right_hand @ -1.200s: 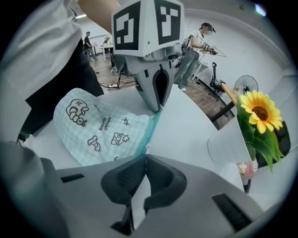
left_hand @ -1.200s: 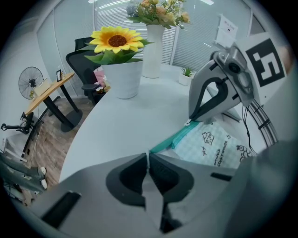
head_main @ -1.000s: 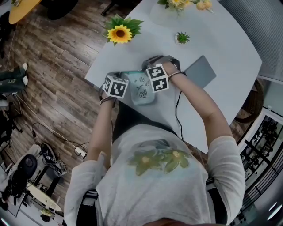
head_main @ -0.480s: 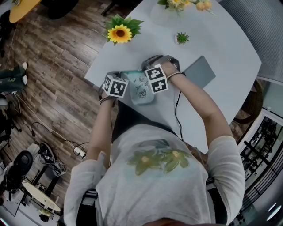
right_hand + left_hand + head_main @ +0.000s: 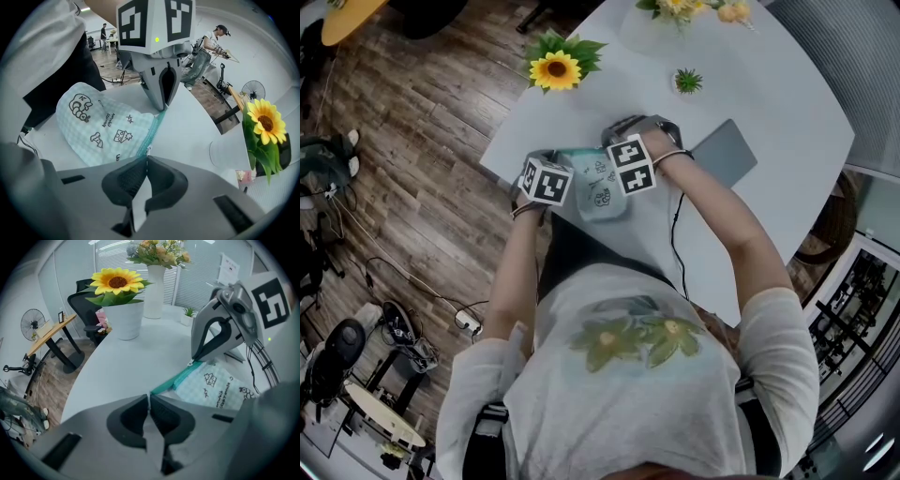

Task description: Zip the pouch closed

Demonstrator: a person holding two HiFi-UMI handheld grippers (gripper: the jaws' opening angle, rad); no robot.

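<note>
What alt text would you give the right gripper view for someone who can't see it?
The right gripper, jaws together, pinches the teal zipper edge of a pale green checked pouch lying on a white table. Opposite, the left gripper pinches the far end of the same edge. A sunflower stands at the right.

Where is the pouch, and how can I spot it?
Find the white table. Down from the sunflower, at the table's edge, lies the pouch. It is soft, mint-checked with little drawings, unlike the plain grey slab beside it.
</note>
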